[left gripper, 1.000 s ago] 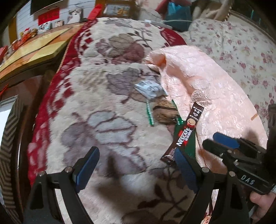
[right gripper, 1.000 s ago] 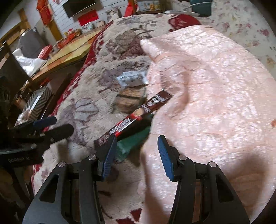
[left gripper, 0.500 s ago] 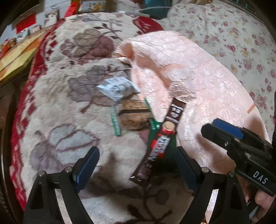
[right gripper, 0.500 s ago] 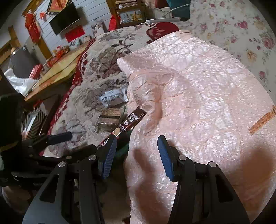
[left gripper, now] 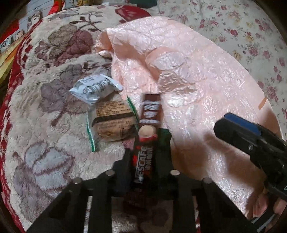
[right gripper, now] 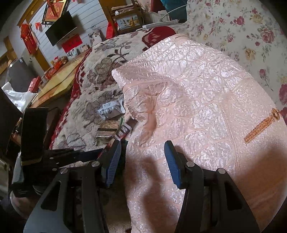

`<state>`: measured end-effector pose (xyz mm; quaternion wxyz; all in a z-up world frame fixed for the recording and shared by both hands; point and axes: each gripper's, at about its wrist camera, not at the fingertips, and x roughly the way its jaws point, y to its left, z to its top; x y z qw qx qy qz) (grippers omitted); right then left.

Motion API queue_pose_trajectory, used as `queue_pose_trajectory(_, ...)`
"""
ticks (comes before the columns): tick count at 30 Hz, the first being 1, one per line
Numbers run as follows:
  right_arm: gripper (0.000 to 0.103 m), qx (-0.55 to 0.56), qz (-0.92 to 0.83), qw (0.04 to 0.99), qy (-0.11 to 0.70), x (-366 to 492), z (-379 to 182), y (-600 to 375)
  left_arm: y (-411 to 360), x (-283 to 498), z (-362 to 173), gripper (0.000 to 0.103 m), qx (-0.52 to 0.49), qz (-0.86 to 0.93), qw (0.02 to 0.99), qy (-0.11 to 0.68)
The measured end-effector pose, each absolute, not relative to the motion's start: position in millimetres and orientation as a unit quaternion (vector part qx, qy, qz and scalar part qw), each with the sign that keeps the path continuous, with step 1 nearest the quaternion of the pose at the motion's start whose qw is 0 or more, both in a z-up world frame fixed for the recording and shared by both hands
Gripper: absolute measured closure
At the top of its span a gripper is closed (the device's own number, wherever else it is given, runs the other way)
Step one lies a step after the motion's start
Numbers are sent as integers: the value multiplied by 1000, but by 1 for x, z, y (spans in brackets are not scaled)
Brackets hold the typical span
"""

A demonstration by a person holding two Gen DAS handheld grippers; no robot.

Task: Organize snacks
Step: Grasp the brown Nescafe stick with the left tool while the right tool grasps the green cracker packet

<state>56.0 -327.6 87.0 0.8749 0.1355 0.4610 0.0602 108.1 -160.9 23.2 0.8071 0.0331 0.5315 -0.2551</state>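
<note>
The dark coffee stick sachet reads "NESCAFÉ" in white letters; other packet print is illegible.

Far left: white slatted wall with dark TV, red hangings, framed picture. Below these, yellow wooden table. Near, plush floral blanket edged in red; far right, rose-print sheet. Wooden shelf far centre. Dim, warm light.
</note>
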Motion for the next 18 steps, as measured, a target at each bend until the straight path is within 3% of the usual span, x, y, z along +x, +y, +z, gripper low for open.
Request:
queue_pose_trajectory(3,53,142,81,871,464,56,87,-324,-151,103,28,82,37,-238,818,522)
queue_pose_trajectory(5,53,146,100,867,466,56,86,-318,-140,99,31,93,35,-225,824,519)
queue_pose_trajectory(11,53,151,166,841,493,57,75,-286,-98,83,41,93,17,-167,844,509)
queue_pose_trajectory(18,53,125,102,815,556,71,36,-267,-59,64,43,93,14,-127,855,503)
